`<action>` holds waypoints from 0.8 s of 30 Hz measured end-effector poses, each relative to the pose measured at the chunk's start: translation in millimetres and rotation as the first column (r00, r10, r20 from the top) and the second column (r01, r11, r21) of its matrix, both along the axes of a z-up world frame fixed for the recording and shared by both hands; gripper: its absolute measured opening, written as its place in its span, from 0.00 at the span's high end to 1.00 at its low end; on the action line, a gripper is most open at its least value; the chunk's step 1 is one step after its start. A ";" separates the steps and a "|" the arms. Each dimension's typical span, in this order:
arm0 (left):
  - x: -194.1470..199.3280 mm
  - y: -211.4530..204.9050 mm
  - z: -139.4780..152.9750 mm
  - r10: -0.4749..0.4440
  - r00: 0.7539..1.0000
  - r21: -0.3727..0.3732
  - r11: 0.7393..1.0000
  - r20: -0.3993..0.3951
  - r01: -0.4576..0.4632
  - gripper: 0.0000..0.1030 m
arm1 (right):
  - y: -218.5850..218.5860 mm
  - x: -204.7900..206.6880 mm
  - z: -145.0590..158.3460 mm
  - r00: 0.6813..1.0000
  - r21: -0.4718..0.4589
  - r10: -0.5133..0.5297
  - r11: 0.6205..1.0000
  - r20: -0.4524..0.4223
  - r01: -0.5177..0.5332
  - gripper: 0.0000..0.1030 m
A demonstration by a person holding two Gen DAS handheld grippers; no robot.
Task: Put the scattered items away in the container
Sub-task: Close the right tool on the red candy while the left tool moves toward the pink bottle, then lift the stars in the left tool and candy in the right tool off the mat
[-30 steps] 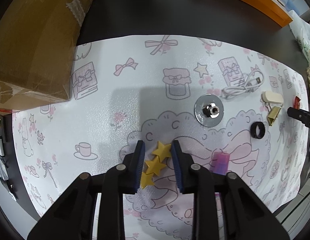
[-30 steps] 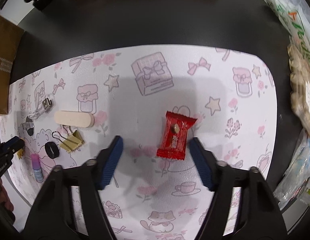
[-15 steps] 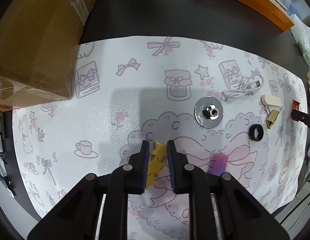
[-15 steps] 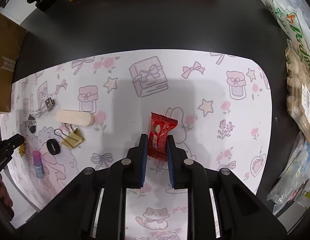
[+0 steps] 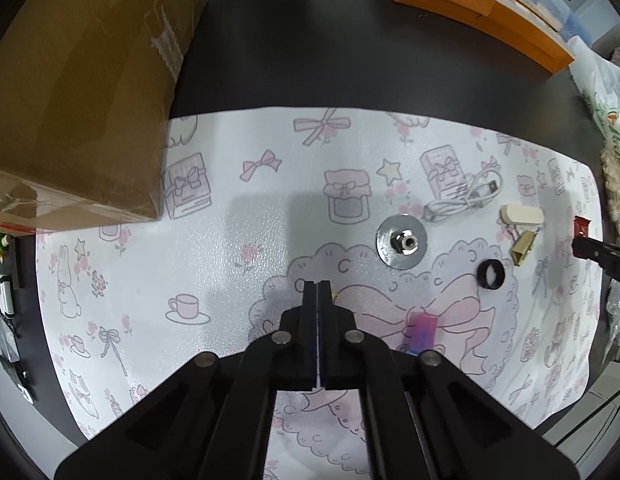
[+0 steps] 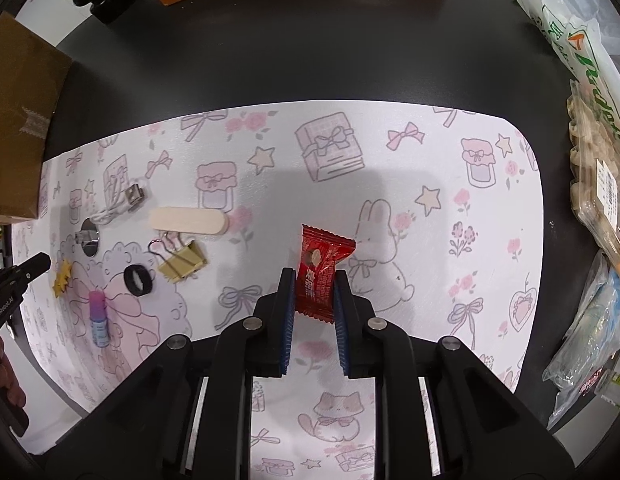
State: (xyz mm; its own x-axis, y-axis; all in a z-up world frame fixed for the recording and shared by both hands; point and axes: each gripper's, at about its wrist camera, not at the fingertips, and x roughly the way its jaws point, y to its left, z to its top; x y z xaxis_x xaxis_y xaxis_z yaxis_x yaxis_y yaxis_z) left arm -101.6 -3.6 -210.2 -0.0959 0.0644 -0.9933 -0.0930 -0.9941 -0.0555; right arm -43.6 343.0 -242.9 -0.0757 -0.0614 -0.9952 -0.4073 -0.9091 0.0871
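Right wrist view: your right gripper [image 6: 314, 278] was closed most of the way on the red candy packet [image 6: 323, 258], the pads pressing its two long sides. The packet's long axis ran from 12 to 6 o'clock, along the fingers, and its upper half stood clear of the tips towards 12. At 9 o'clock, well apart, lay the binder clip [image 6: 182, 261], the black ring [image 6: 138, 278] and the yellow star piece [image 6: 63, 278], the last just beside the tip of your left gripper [image 5: 317, 286].

Left wrist view: the jaws of the left gripper met with no gap showing. Only a yellow sliver showed at the right of the tips, so it could not be told whether they pinched the star piece or had closed beside it.

The cardboard box [image 5: 82, 92] stood at 10 o'clock on the patterned mat [image 5: 238, 216], nearer your left hand; the orange tray [image 5: 482, 8] lay at 1 o'clock on the dark table. The box top looked taped and both were cut off by the frame, so which one served as the container, and where it opened, was probably best confirmed before carrying anything over.
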 end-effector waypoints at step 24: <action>-14.8 23.4 -29.0 0.017 0.995 0.056 0.998 0.100 -0.023 0.90 | -11.1 3.2 14.4 1.000 -0.024 -0.004 1.000 0.007 0.004 0.82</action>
State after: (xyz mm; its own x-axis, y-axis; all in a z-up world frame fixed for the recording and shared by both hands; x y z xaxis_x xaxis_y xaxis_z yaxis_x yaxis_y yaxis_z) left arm -116.4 19.8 -239.2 0.0009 0.1198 -0.9928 -0.0645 -0.9907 -0.1196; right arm -40.3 332.0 -228.6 -0.0690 -0.0850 -0.9940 -0.4113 -0.9053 0.1059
